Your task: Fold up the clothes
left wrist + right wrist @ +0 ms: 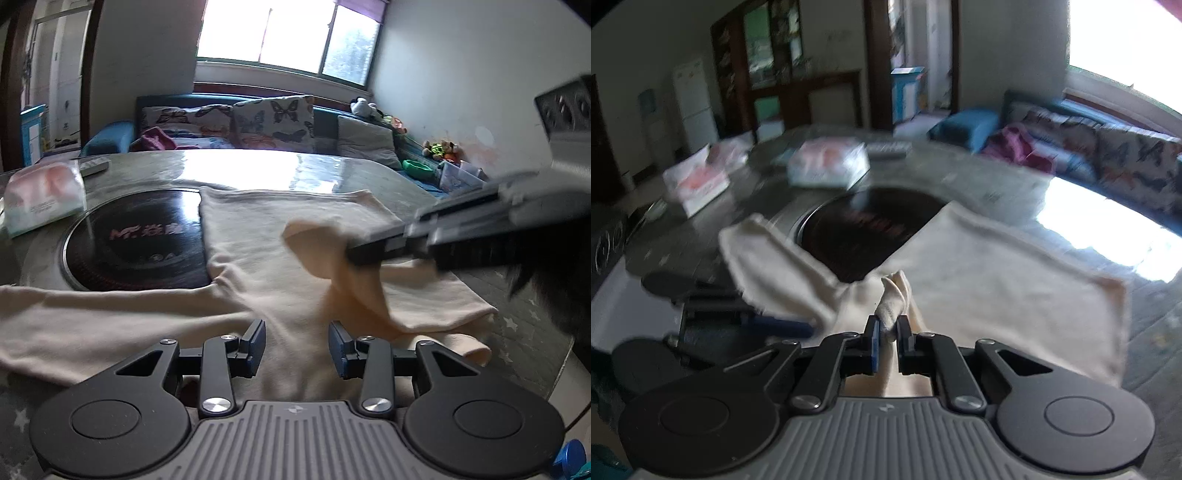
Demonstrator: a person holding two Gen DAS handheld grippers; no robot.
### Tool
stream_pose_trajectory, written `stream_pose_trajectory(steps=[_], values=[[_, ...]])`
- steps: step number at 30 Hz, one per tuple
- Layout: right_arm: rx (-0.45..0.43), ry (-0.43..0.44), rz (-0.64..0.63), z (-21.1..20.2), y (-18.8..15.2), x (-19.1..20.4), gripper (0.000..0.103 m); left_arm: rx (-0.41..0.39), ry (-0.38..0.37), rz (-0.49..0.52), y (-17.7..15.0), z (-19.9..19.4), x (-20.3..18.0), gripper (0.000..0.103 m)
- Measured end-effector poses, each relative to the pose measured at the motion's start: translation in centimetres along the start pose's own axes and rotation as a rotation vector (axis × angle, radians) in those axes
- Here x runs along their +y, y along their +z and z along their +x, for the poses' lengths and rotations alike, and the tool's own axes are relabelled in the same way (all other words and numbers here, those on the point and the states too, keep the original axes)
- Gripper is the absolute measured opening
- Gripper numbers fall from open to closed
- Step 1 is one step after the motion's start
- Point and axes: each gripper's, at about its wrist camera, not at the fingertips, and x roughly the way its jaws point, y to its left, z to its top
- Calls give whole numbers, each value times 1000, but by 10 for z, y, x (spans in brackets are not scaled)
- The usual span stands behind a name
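A cream long-sleeved garment (pixel 280 236) lies spread on a round grey table (pixel 258 170), partly over a black hotplate (pixel 136 240). My left gripper (pixel 297 347) is open and empty, low over the garment's near part. My right gripper (pixel 351 254) comes in from the right, shut on a cream sleeve (pixel 343 284) and lifting it above the body. In the right wrist view the right gripper (pixel 890 328) pinches bunched cream cloth (pixel 895 295); the garment (pixel 997 277) spreads beyond. The left gripper (pixel 713 317) shows blurred at the lower left.
A tissue pack (pixel 44 195) and a remote (pixel 94 165) lie on the table's far left. More packs (pixel 698 181) sit further round the table. A blue sofa with butterfly cushions (pixel 273 118) stands behind, under a window. Toys (pixel 443 149) line the right wall.
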Motion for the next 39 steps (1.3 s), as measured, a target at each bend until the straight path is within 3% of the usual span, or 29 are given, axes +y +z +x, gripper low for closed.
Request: stream_pose_trajectory(steps=[3,13,18,24,28,33,39], values=[[24,26,-15,2,-6,6,17,1,7,-3,-1,-3,2,41],[19,-16,50,-49,-33,-31,19,-19,25,-5,3,-12,7,43],[-3,30,86,-46,-32,-35,19,-10,42,-6,6,-9,4,43],[-40,56,33,-43,-23,-23,21,-11,61,-9,5,-15,6,44],[-9,-3,55,-46,-37,-38,21,-25,59,-7,6,-18,4,44],[61,-102,130,-48,-70,-66,21,-40,5,30,11,-15,-12,43],[71,-140,214,-53,-96,-85,21,-10,-42,58,14,7,-27,43]])
